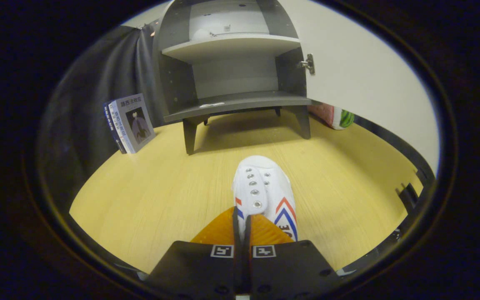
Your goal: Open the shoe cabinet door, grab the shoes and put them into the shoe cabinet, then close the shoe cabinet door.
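A white shoe (263, 191) with red and blue chevrons points away from me over the wooden table (148, 200). My gripper (242, 227) is shut on the shoe's near edge, the two fingers pressed together on it. Beyond the shoe stands the grey shoe cabinet (231, 75) on short legs. Its white door (365, 75) is swung open to the right, hung on a metal hinge (308, 63). Two bare shelves show inside, an upper shelf (231, 46) and a lower shelf (240, 104).
Two books (129, 123) lean upright to the left of the cabinet against the dark cloth. A red, white and green object (336, 116) lies behind the open door at the right. The table's right edge (406, 196) carries dark fittings.
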The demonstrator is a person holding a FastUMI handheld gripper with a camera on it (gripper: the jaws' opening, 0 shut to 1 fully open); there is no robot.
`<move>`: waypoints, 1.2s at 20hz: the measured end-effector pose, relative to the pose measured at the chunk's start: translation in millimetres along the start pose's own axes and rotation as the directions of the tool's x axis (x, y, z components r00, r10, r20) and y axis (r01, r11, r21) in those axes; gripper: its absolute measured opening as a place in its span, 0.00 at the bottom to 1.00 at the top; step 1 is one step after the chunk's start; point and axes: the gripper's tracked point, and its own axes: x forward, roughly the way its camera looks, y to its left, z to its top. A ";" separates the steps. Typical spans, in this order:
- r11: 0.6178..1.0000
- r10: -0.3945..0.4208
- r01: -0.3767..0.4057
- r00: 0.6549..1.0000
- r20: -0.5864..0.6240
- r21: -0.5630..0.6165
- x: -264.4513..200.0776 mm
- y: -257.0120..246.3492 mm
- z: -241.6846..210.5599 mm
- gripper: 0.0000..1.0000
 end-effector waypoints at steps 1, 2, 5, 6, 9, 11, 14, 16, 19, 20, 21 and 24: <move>1.000 0.005 -0.005 1.000 0.001 -0.003 0.0 0.5 3.6 0.02; 1.000 0.006 -0.006 1.000 0.006 -0.008 -2.2 0.7 8.7 0.02; 1.000 0.006 -0.005 1.000 0.026 -0.027 -16.6 -0.4 28.3 0.02; 1.000 0.007 -0.006 1.000 0.026 -0.024 -22.3 -0.7 36.5 0.02; 1.000 -0.002 0.003 0.998 0.056 -0.021 -42.7 1.1 74.1 0.02; 1.000 -0.015 0.017 0.995 0.097 -0.018 -59.3 2.2 108.5 0.02; 1.000 -0.020 0.023 0.988 0.155 -0.016 -85.0 6.3 163.3 0.02; 1.000 -0.009 0.015 0.979 0.205 -0.027 -99.9 9.9 203.5 0.02; 0.999 0.021 -0.008 0.960 0.279 -0.048 -116.2 12.4 267.2 0.02; 0.998 0.037 -0.021 0.952 0.304 -0.056 -121.3 13.3 288.8 0.02; 0.997 0.056 -0.038 0.943 0.328 -0.064 -124.4 14.0 309.1 0.02; 0.991 0.101 -0.063 0.927 0.361 -0.116 -123.2 11.1 356.7 0.02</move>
